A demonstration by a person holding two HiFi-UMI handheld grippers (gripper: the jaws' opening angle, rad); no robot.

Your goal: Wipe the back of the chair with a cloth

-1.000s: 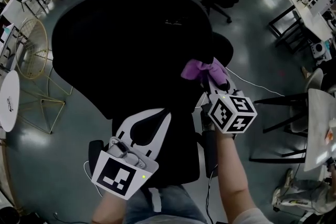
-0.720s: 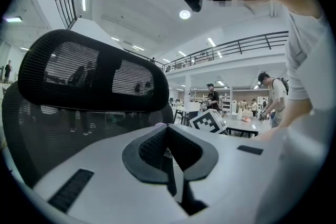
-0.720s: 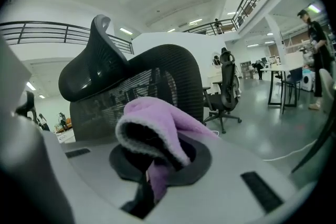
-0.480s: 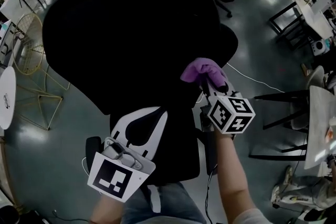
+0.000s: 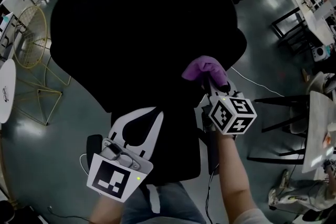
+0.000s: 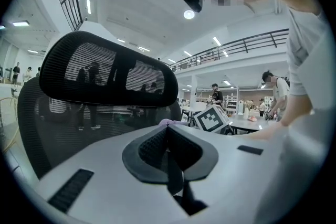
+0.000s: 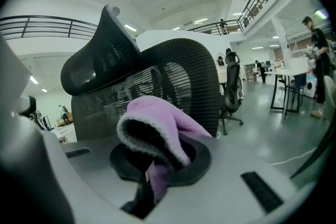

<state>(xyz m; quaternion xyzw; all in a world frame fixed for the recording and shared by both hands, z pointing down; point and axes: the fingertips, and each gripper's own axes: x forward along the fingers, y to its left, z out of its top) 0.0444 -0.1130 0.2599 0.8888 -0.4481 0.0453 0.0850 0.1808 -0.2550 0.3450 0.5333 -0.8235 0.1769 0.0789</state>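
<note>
Pinching the purple cloth (image 5: 203, 67) tight, the right claw (image 5: 214, 83) has crept up by the chair back (image 5: 142, 34)'s right edge, so wiping looks under way, while the left claw (image 5: 152, 113) stays closed, empty.

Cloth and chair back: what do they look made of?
Cloth: soft purple fleece or microfibre by its look, matte, with a fuzzy nap and a paler pile edge. Chair back: black woven mesh, seemingly synthetic; the room behind shows through its fine horizontal lines. Frame material unclear.
</note>
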